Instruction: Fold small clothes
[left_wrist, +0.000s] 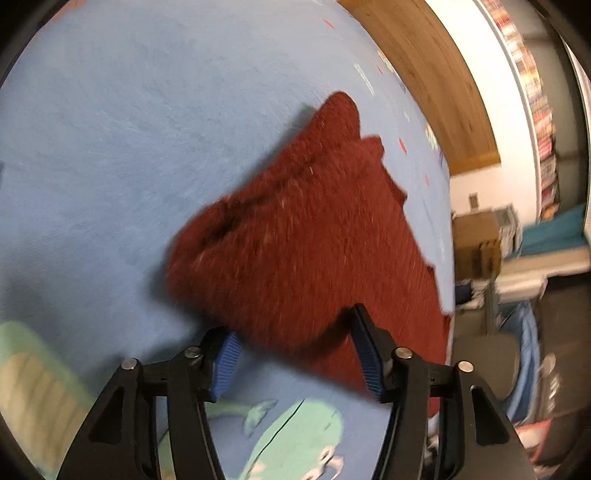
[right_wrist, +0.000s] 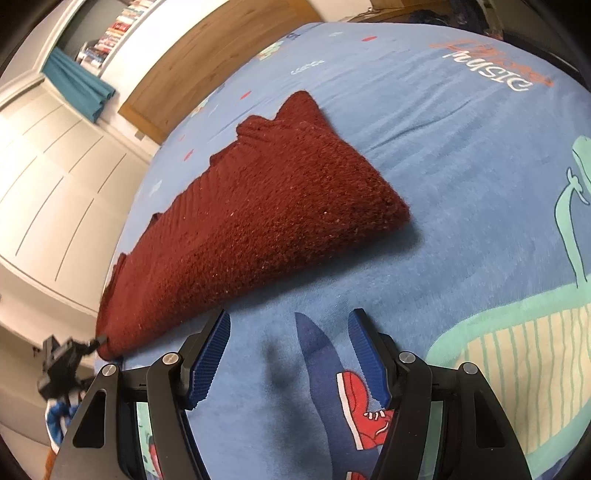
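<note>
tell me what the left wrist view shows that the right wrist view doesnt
Only the left wrist view: the left gripper up close, its jaws apart with the near edge of the red knitted garment between them, and a cardboard box beyond the bed.

Only the right wrist view: the right gripper, open over bare blue bedsheet, a printed red sneaker, "music" lettering, a teal curtain.

Both: the folded garment on the dinosaur-print sheet, wooden headboard, bookshelves.

Folded red knit garment (right_wrist: 258, 206) on blue bedsheet (right_wrist: 461, 166)
</note>
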